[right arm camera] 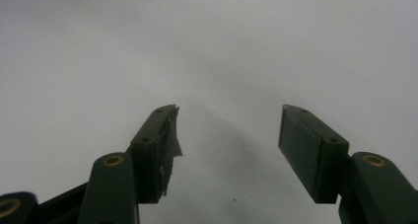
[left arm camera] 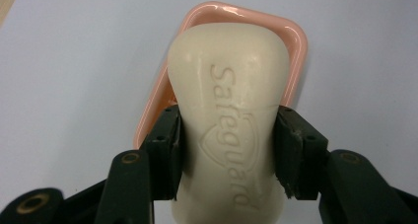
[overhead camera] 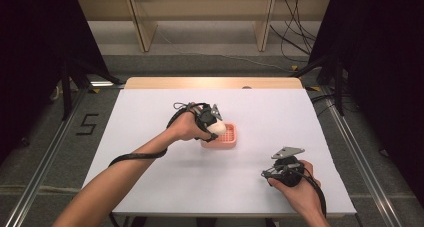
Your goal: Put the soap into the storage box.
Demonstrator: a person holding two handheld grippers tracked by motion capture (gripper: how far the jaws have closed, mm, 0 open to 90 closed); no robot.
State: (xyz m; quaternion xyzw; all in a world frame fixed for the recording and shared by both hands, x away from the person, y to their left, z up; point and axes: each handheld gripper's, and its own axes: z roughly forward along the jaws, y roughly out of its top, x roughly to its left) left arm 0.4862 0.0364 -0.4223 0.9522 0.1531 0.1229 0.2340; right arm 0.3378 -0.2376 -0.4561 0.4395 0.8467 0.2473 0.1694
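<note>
Left gripper view — left gripper (left arm camera: 229, 150) clamped on soap (left arm camera: 229, 110), over pink dish (left arm camera: 296, 51) | right gripper (right arm camera: 226, 150) — jaws apart, nothing between, above white table (right arm camera: 207, 46)

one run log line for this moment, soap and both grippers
left gripper: shut on soap bar | soap: above pink soap dish | right gripper: open, empty

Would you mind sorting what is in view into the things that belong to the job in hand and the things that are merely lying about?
In the job:
- soap bar, clamped in the left gripper
- pink soap dish, right under the bar

Not in the job:
- right gripper, jaws apart over bare table
- wooden frame behind the table
- cables on the floor
</note>
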